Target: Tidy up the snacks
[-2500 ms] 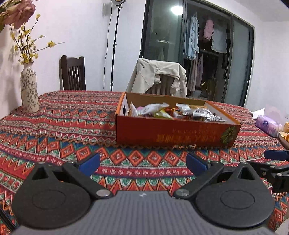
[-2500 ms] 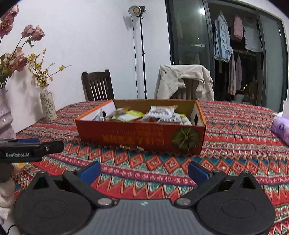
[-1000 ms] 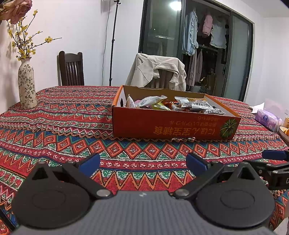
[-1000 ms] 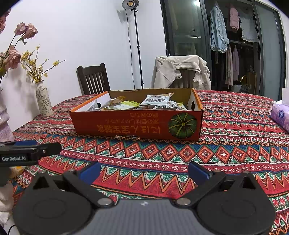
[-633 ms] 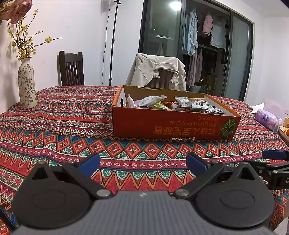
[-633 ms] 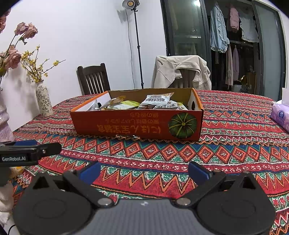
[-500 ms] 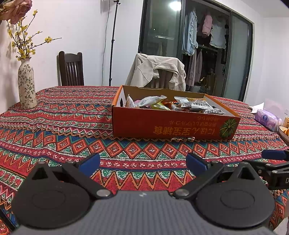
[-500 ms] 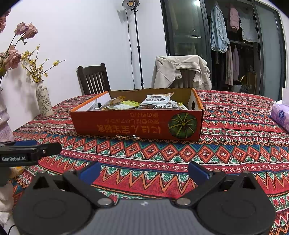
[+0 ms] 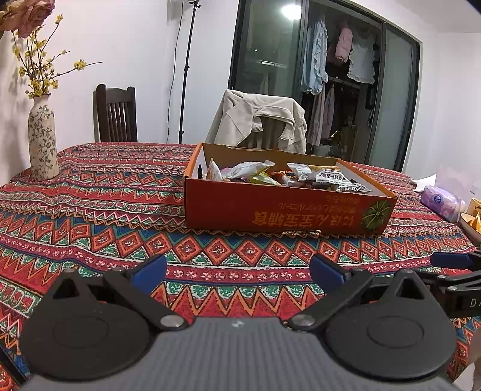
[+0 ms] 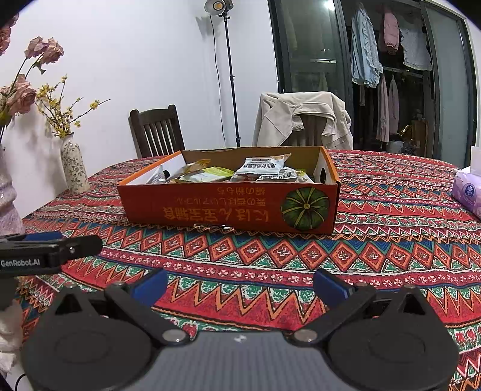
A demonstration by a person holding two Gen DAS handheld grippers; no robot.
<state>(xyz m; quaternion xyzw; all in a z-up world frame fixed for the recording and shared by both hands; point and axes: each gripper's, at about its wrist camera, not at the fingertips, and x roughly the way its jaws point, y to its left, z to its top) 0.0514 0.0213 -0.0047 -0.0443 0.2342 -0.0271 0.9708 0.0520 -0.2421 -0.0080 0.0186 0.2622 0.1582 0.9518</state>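
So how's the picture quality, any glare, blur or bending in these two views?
Left wrist view: sharp, a ceiling light glares in the dark glass door, and the door frame bows from fisheye. Right wrist view: sharp, the lit studio lamp on its stand blooms, with dark vignette corners.

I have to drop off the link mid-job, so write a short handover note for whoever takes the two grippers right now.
Left gripper: jaws open, empty, hovering over the patterned tablecloth short of the box.
Right gripper: jaws open, empty, same height, beside the left one.
Orange cardboard box: sits mid-table ahead of both grippers, top open, snack packets piled loosely inside.
Done: nothing visibly sorted; no packet lies outside the box.
Left: reach into the box, then pick and arrange the packets. Off to the right, a purple tissue pack lies clear of the work.
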